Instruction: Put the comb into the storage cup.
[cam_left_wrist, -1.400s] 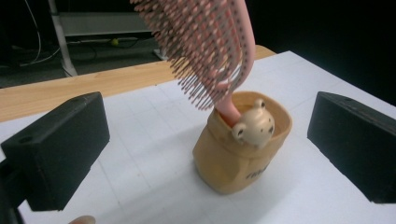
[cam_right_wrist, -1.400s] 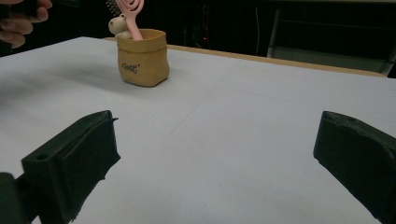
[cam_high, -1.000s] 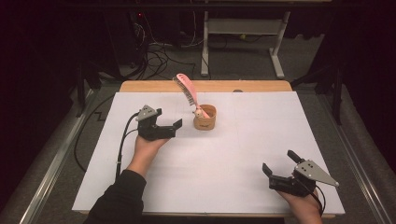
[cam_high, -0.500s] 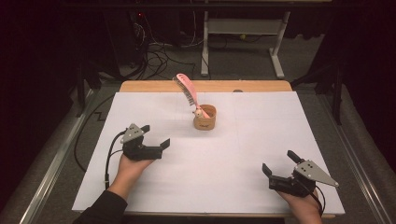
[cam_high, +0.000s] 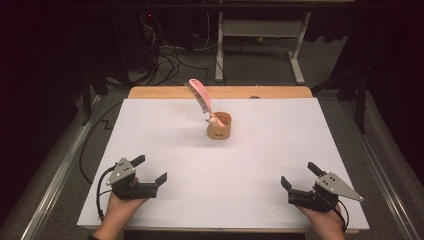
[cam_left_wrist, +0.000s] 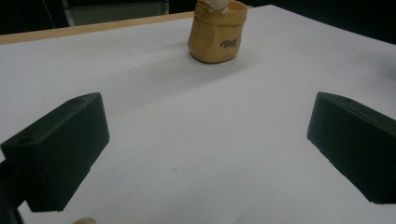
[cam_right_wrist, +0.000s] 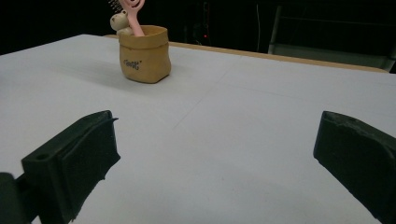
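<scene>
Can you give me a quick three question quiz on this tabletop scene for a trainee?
1. True or false: the left gripper is shut on the pink hairbrush.
2. What holds the brush? A) tan pot B) glass jar C) metal tray
3. Fill in: the right gripper has its jaws ____.

Key: 1 false, it is open near the front of the white table sheet; 2 A; 3 open.

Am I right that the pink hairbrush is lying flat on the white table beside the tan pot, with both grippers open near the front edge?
Not quite: the pink hairbrush stands tilted inside the tan pot, as the high view shows. The rest holds: the left gripper and right gripper are open near the white table's front edge.
</scene>
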